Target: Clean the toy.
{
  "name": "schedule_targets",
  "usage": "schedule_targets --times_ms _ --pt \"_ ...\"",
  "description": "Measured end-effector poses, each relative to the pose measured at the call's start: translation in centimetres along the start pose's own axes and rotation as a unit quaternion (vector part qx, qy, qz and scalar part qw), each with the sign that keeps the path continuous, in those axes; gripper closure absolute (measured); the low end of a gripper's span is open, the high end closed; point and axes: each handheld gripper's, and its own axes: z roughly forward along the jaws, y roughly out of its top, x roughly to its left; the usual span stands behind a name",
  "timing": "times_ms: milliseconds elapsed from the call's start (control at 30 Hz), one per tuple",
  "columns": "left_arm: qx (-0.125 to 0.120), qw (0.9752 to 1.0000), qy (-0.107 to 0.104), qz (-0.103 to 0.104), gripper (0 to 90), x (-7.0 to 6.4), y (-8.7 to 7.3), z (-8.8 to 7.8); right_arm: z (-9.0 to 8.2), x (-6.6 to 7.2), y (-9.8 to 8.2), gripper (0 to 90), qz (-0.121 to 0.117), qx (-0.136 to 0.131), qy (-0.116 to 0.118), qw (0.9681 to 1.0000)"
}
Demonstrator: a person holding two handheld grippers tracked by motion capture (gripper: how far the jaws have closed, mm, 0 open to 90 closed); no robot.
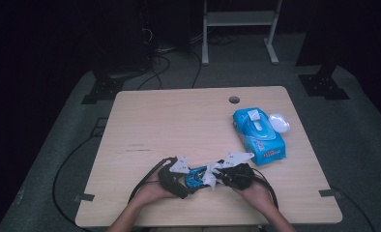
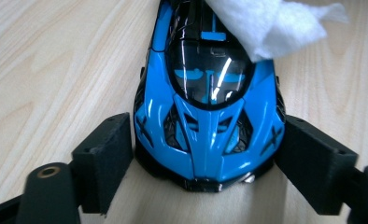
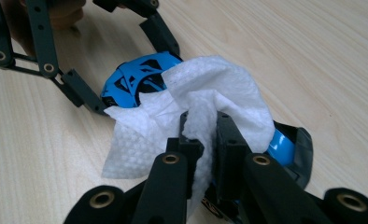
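Left gripper (image 2: 205,154) clamps the nose of the blue toy car (image 2: 209,116), which sits on the table between its jaws; right gripper (image 3: 205,128) pinches a white wipe (image 3: 210,88) over the roof just ahead. Push too hard and the car may squirt loose, or the wipe could slip free

You are keeping the toy car (image 1: 194,177) lying near the table's (image 1: 179,121) front edge between your two grippers, the wipe (image 1: 210,175) resting on it, the wipes pack (image 1: 259,135) sitting farther back, right.
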Motion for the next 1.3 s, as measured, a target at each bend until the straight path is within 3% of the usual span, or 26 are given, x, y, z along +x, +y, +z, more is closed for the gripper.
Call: schedule_targets --times_ms 167,433,567,700,767,833,933,1000,1033,1100,1200,1300 --pt "0.0 1.0 0.004 0.004 23.6 -0.1 0.1 0.1 0.2 0.5 0.3 82.8 -0.012 0.002 0.0 0.9999" --pt "-0.003 1.0 0.001 0.004 23.8 0.0 0.2 0.3 3.4 2.9 2.8 83.2 -0.04 0.006 0.061 0.9973" --pt "-0.005 1.0 0.001 0.003 23.8 0.0 0.1 0.2 4.6 3.2 3.5 83.5 -0.04 0.014 0.075 0.9963" --pt "-0.004 1.0 0.004 0.007 23.7 -0.1 0.2 0.2 4.2 2.2 3.5 83.6 -0.027 0.007 0.063 0.9976" --pt "-0.006 0.9999 0.004 0.007 23.7 -0.2 0.3 0.4 3.9 1.4 3.4 83.8 -0.008 0.002 0.052 0.9986" --pt "-0.007 0.9999 0.004 0.007 23.8 -0.1 0.3 0.4 4.3 2.0 3.5 84.2 -0.009 0.002 0.054 0.9985" --pt "-0.002 0.9999 0.005 0.011 23.8 -0.2 0.3 0.3 5.8 3.5 3.9 84.2 -0.022 0.006 0.078 0.9967" --pt "-0.004 0.9999 0.006 0.009 23.8 -0.2 0.2 0.3 6.2 4.2 4.5 84.2 -0.043 0.018 0.075 0.9961" --pt "-0.004 0.9999 0.005 0.01 23.8 -0.2 0.2 0.2 6.2 4.2 4.6 84.2 -0.041 0.021 0.072 0.9963" --pt "-0.008 0.9999 0.005 0.007 23.8 -0.2 0.2 0.3 5.9 3.5 4.5 84.2 -0.035 0.017 0.052 0.9979" --pt "-0.006 0.9999 0.005 0.009 23.8 -0.2 0.2 0.3 5.2 1.6 4.2 84.3 -0.007 0.01 0.027 0.9996" --pt "-0.005 0.9999 0.005 0.009 23.8 -0.2 0.2 0.3 5.3 1.1 4.1 84.4 0.014 0.007 0.025 0.9996"
